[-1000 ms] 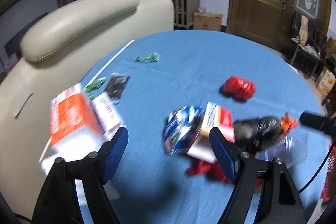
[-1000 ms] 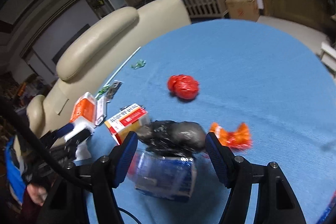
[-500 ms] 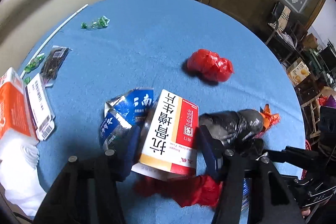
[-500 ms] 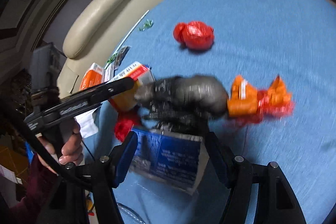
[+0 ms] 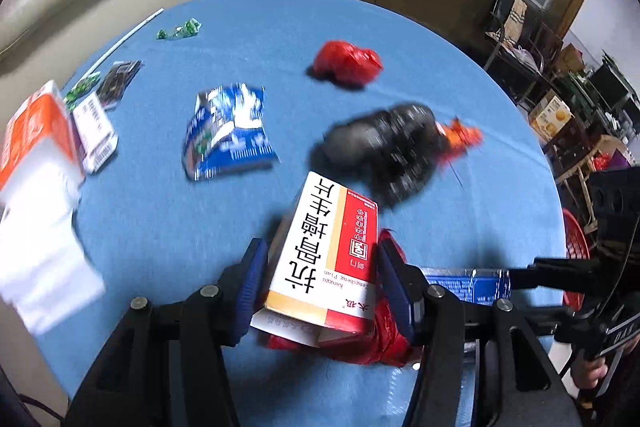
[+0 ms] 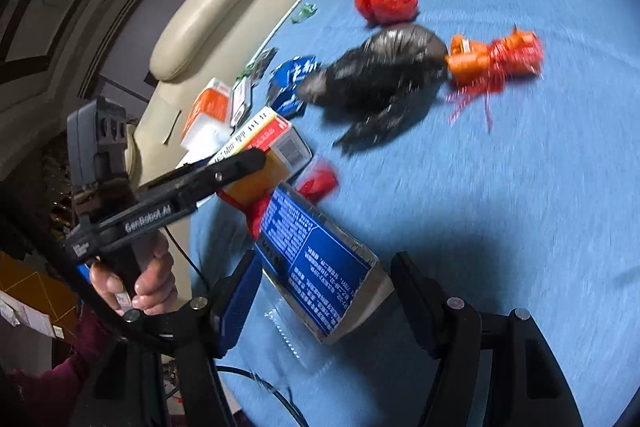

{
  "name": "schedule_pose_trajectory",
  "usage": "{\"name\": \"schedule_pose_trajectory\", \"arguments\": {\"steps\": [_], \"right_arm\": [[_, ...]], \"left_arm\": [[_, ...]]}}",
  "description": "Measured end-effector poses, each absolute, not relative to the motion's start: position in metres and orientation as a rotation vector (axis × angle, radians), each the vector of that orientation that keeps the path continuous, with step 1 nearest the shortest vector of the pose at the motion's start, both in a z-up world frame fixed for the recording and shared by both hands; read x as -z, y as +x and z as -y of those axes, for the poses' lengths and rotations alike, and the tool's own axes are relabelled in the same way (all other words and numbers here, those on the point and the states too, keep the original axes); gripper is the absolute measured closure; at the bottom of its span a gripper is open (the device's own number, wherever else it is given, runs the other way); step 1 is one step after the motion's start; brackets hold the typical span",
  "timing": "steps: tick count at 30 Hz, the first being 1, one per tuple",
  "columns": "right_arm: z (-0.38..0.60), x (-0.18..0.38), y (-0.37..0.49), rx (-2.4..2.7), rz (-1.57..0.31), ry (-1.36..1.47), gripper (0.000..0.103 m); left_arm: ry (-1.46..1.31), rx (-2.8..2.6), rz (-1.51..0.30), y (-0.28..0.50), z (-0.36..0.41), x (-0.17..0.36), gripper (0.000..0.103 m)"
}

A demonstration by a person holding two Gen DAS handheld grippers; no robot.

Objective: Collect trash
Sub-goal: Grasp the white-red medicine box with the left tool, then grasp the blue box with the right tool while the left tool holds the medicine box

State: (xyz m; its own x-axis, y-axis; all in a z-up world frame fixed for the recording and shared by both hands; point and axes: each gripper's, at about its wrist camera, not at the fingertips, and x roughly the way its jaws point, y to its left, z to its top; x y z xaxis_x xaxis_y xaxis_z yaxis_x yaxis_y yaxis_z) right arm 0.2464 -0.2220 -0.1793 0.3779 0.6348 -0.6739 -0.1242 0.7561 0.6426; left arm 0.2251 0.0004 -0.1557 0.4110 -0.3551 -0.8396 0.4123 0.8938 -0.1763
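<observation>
While the left gripper (image 5: 320, 279) clamps the medicine box (image 5: 328, 251) and the right gripper (image 6: 324, 291) pinches a blue packet (image 6: 320, 263), the black bag (image 5: 384, 147) at one o'clock and other litter remain.

Both tools angle downward: the left tool (image 5: 320, 279) clamped, the right tool (image 6: 324, 291) gripping too.

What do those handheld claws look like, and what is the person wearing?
Each claw is black with blue finger pads and silver screws. The left one's side reads "GenRobot.AI". A black cable trails past. The left hand emerges from a maroon sleeve.
</observation>
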Motion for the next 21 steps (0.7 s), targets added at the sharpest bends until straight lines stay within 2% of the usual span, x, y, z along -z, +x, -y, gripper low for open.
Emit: {"name": "schedule_pose_trajectory", "arguments": {"steps": [7, 12, 14, 16, 21], "right_arm": [[0.215, 0.176, 0.202, -0.507, -1.086, 0.464, 0.031], [0.205, 0.16, 0.193, -0.477, -1.037, 0.303, 0.03], [0.196, 0.15, 0.19, -0.48, -0.995, 0.182, 0.025], [0.189, 0.145, 0.191, -0.496, -0.971, 0.085, 0.025], [0.185, 0.147, 0.202, -0.563, -0.996, -0.041, 0.025]], "left_arm": [[0.072, 0.489, -1.022, 0.19, -0.005, 0.145, 0.045], [0.086, 0.485, -1.015, 0.195, -0.007, 0.139, 0.043], [0.083, 0.486, -1.033, 0.198, -0.009, 0.141, 0.043], [0.075, 0.481, -1.049, 0.202, -0.012, 0.143, 0.043], [0.051, 0.454, -1.086, 0.211, -0.023, 0.151, 0.043]]}}
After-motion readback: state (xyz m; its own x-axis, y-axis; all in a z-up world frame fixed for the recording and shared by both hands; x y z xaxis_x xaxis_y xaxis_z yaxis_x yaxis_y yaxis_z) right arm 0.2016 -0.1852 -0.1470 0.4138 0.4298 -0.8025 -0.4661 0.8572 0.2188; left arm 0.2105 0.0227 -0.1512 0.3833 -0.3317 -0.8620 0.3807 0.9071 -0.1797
